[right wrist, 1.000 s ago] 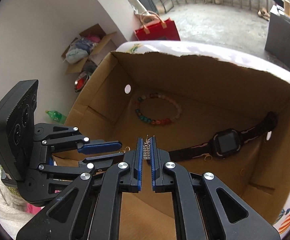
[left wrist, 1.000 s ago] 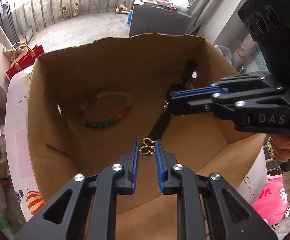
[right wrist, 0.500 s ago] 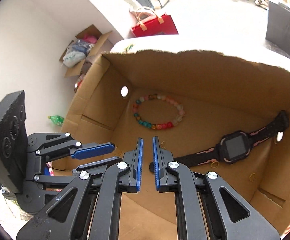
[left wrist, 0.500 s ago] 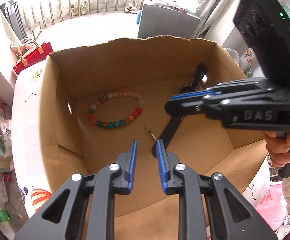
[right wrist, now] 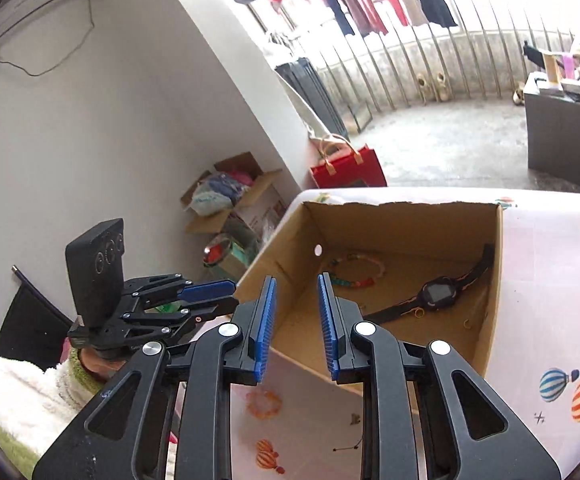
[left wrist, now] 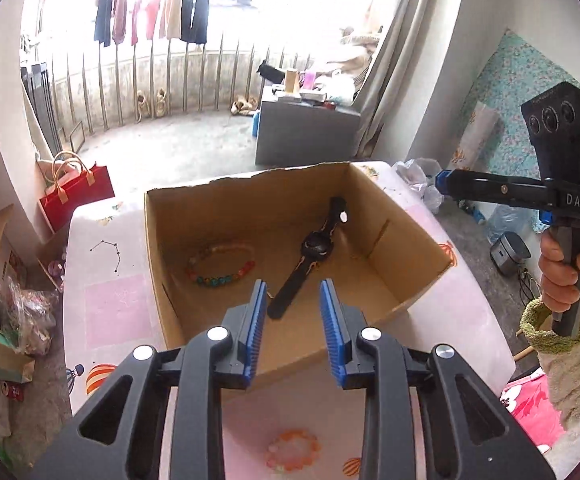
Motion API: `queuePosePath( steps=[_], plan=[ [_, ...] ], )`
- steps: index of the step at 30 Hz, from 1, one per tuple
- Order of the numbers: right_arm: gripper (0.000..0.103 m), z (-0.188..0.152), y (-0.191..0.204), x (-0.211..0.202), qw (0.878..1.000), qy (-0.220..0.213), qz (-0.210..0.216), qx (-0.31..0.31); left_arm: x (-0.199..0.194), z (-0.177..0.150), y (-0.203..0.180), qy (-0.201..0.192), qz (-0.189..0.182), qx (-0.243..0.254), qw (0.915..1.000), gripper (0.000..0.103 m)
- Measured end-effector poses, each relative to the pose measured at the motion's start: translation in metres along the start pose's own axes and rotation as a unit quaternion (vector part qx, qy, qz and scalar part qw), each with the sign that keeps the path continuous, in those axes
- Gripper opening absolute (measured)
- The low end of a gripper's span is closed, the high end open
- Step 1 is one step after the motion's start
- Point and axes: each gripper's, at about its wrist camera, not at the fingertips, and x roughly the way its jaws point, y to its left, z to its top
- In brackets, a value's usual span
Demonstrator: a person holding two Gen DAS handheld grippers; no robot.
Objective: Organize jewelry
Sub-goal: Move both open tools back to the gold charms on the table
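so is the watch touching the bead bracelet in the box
Apart. The left wrist view shows bare cardboard floor between the watch and the bead bracelet in the box.

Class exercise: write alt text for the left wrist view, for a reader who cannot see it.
The left gripper, its fingers opening with nothing between them, points at an open cardboard box holding a multicoloured bead bracelet and a black smartwatch. An orange bead bracelet lies on the patterned tablecloth before the box; the right gripper is at right.

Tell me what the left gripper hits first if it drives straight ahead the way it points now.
Probably the cardboard box: the left gripper, empty with jaws opening, aims over the near wall toward the box floor near the black watch. Depth is unclear, so it might clip the near wall first.
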Motion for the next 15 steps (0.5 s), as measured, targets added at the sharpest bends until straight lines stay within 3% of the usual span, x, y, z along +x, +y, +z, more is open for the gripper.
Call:
queuePosePath(
  steps=[4, 7, 15],
  plan=[
    [0.027, -0.036, 0.010, -0.032, 0.999, -0.028, -0.014, -0.006, -0.029, -0.032, -0.020, -0.028, -0.012, 0.024, 0.9992, 0.039],
    [0.029, -0.071, 0.006, -0.033, 0.999, -0.023, -0.045, 0.015, -0.029, -0.058, -0.032, -0.020, -0.008, 0.028, 0.9994, 0.045],
    [0.029, -0.143, -0.032, 0.014, 0.986, 0.038, -0.119, 0.111, 0.040, -0.108, -0.054, 0.051, 0.020, 0.034, 0.9979, 0.048]
  ],
)
